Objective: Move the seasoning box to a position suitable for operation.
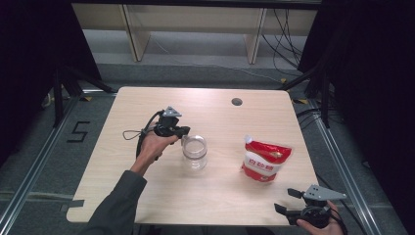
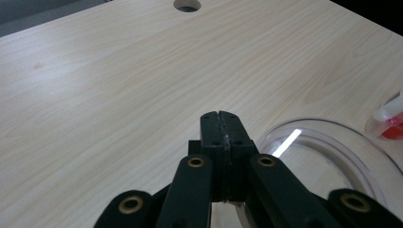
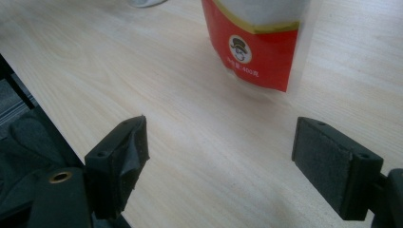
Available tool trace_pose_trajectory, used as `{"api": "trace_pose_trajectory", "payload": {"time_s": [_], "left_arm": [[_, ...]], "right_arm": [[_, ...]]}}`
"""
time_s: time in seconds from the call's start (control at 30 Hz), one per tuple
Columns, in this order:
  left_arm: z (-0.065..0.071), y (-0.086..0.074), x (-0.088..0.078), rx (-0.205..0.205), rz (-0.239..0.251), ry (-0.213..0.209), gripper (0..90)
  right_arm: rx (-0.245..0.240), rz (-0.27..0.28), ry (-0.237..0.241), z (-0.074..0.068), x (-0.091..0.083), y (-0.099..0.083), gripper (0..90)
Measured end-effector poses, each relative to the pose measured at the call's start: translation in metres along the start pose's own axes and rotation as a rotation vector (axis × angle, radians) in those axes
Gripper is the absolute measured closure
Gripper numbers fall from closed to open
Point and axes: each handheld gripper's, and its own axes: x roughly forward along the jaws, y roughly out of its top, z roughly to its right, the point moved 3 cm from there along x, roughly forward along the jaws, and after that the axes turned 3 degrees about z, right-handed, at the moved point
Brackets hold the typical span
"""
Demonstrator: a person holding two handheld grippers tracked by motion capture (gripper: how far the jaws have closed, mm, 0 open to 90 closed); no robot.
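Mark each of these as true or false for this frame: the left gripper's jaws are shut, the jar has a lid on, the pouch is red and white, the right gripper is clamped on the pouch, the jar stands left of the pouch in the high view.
1. The left gripper has its jaws shut. True: they meet with nothing between them.
2. The clear jar has a lid on. False: its mouth is open.
3. The pouch is red and white. True.
4. The right gripper is clamped on the pouch. False: its jaws stand wide apart, short of the pouch, over bare table.
5. The jar stands left of the pouch in the high view. True.
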Motion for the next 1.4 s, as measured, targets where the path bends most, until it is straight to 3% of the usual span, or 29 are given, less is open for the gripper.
{"api": "trace_pose_trajectory", "payload": {"time_s": [0.03,0.1,0.27,0.3,0.43,0.47,0.53,0.57,0.63,0.7,0.73,0.83,0.93,0.97,1.0,1.1,1.17,1.2,1.27,1.33,1.4], "left_arm": [[-0.001,-0.002,-0.002,-0.008,0.001,0.002,89.1],[-0.001,-0.006,-0.008,-0.040,-0.007,0.007,89.1],[-0.001,-0.015,-0.019,-0.069,0.002,-0.003,88.9],[-0.002,-0.017,-0.023,-0.052,-0.014,-0.009,88.6],[0.001,-0.024,-0.030,-0.084,0.001,-0.025,88.3],[0.002,-0.025,-0.031,-0.090,0.008,-0.024,88.2],[0.005,-0.026,-0.034,-0.117,0.034,-0.034,87.9],[0.004,-0.027,-0.037,-0.089,0.014,-0.040,87.7],[0.005,-0.028,-0.039,-0.096,0.021,-0.038,86.0],[0.004,-0.028,-0.042,-0.100,0.039,-0.029,83.5],[0.003,-0.027,-0.044,-0.117,0.063,-0.028,82.4],[-0.001,-0.026,-0.053,-0.132,0.120,-0.018,78.4],[-0.002,-0.031,-0.063,-0.100,0.152,-0.027,73.1],[-0.001,-0.033,-0.066,-0.094,0.166,-0.026,72.9],[0.000,-0.037,-0.069,-0.097,0.177,-0.026,72.5],[0.000,-0.053,-0.073,-0.078,0.181,-0.036,68.4],[0.000,-0.058,-0.073,-0.081,0.185,-0.040,66.5],[-0.001,-0.063,-0.073,-0.087,0.185,-0.037,65.3],[-0.002,-0.072,-0.072,-0.091,0.189,-0.037,64.7],[-0.004,-0.079,-0.070,-0.085,0.188,-0.036,63.6],[-0.003,-0.084,-0.066,-0.067,0.187,-0.018,62.0]], "right_arm": [[-0.036,0.008,-0.013,0.003,0.000,0.000,20.5],[-0.030,0.012,-0.023,0.004,0.001,0.000,20.5],[-0.028,0.008,-0.024,0.004,0.000,0.000,20.8],[-0.014,0.008,-0.011,0.003,0.001,0.000,20.8],[-0.025,0.005,-0.014,0.003,0.002,0.000,20.9],[0.023,-0.019,-0.008,0.000,0.001,0.000,20.9],[-0.005,-0.009,-0.004,0.001,0.001,0.001,21.0],[-0.010,-0.005,-0.005,0.001,0.002,0.000,21.0],[-0.011,-0.008,-0.007,0.002,0.002,0.001,21.0],[-0.009,-0.004,-0.014,0.000,0.002,0.001,21.0],[-0.039,0.005,-0.019,0.002,0.002,0.002,21.1],[-0.022,-0.001,-0.014,0.001,0.002,0.001,21.0],[-0.013,-0.005,-0.004,0.001,0.002,0.001,21.1],[0.028,-0.023,-0.004,-0.002,0.001,0.000,21.1],[0.002,-0.011,-0.007,0.000,0.002,0.000,21.1],[-0.018,-0.004,-0.004,0.001,0.003,0.001,21.0],[0.004,-0.007,-0.005,-0.002,0.003,0.001,21.0],[-0.023,-0.004,0.001,0.000,0.003,0.001,21.0],[-0.011,-0.008,-0.001,-0.001,0.003,0.002,21.0],[-0.037,0.013,-0.011,0.000,0.003,0.002,21.0],[-0.001,-0.007,-0.004,-0.001,0.003,0.001,20.9]]}}
